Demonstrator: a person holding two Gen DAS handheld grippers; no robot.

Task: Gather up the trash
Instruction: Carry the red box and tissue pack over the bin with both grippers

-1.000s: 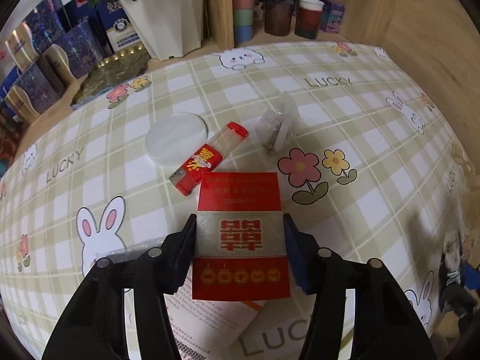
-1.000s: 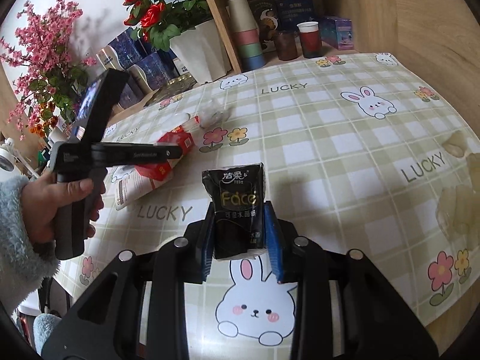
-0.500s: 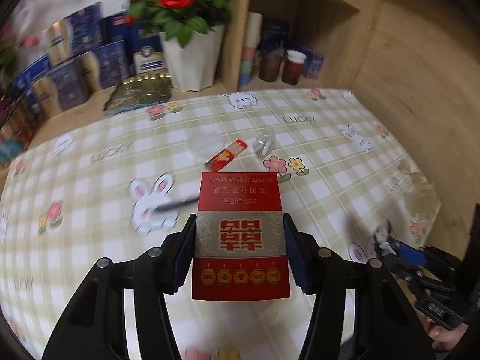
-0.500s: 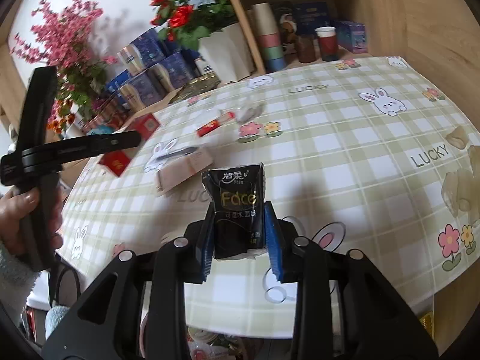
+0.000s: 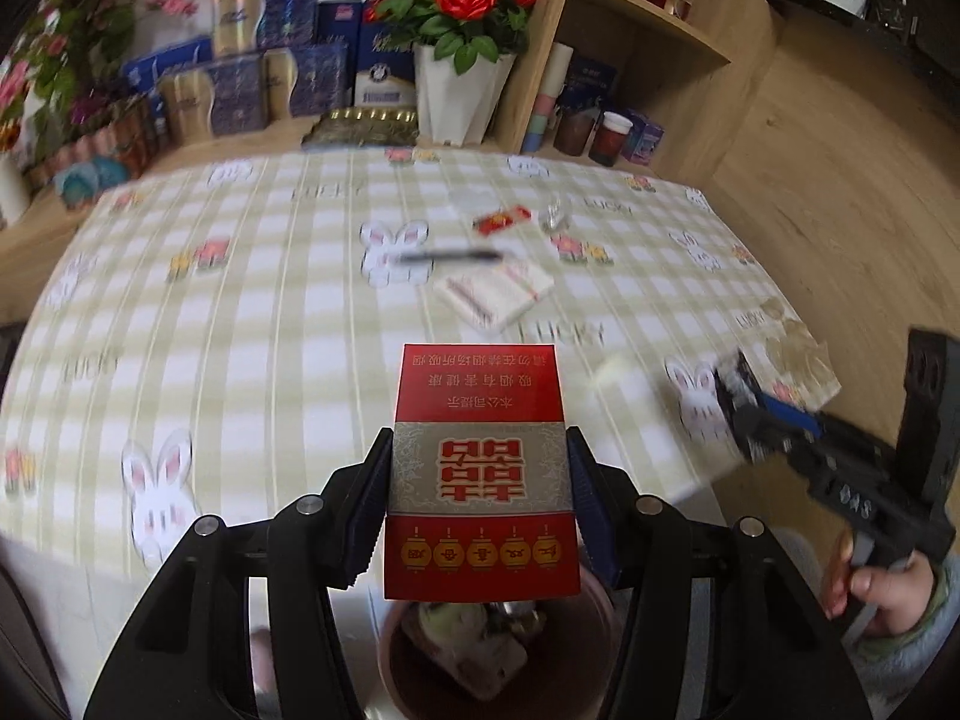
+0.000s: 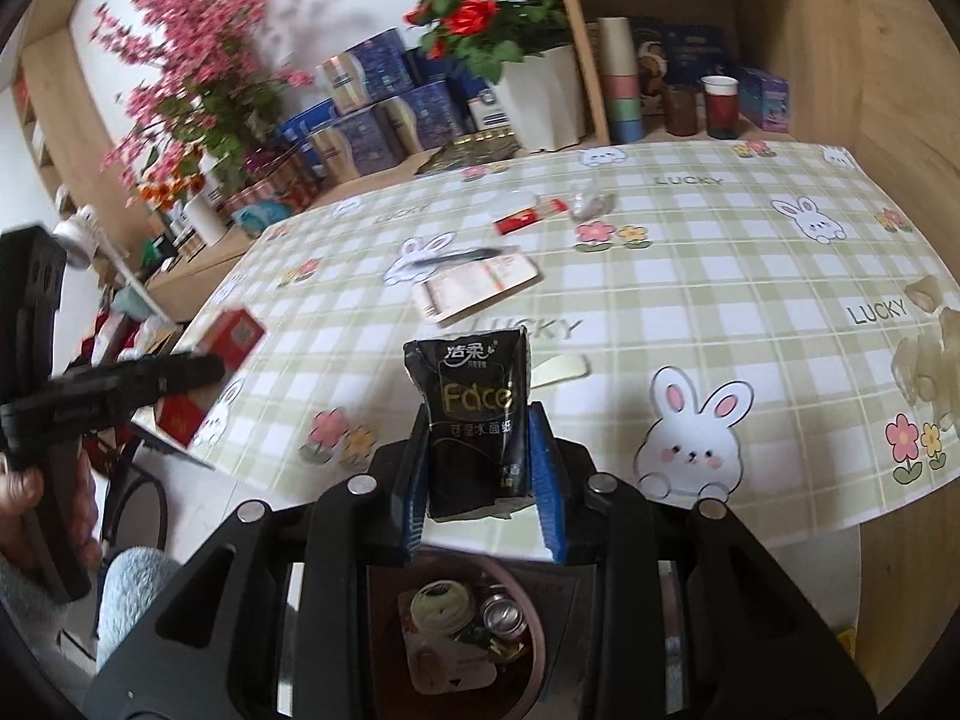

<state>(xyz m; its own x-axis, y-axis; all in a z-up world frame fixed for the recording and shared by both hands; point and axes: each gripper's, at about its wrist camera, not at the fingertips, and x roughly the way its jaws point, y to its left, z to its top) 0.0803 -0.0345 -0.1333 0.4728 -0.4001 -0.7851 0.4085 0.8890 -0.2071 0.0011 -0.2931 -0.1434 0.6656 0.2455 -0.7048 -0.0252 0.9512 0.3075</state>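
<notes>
Nearest, below both tongs: a round bin (image 5: 420, 684) off the surface edge, wrappers and a small can lying inside

Left tongs (image 5: 478, 501) clamped on a red cigarette pack (image 5: 480, 468), pads pressed against both long sides, pack held above the bin

Right tongs (image 6: 482, 468) closed narrow on a black tissue packet (image 6: 474, 414) marked "Face", packet upright, lower part pinched between the blue pads, also over the bin

Beyond, green-checked surface (image 6: 750, 276) with rabbits and "LUCKY" print

Mid-surface: a white paper leaflet (image 6: 480, 288), lying flat; just behind it a dark pen (image 6: 456, 255)

Further back: a red slim box (image 6: 528, 216) beside a clear round lid (image 6: 513, 201), a crumpled clear wrapper (image 6: 591, 204) to its right

Farthest: white pot of red roses (image 6: 546, 96), blue boxes (image 6: 372, 114), stacked cups (image 6: 621, 84) on a wooden shelf
</notes>
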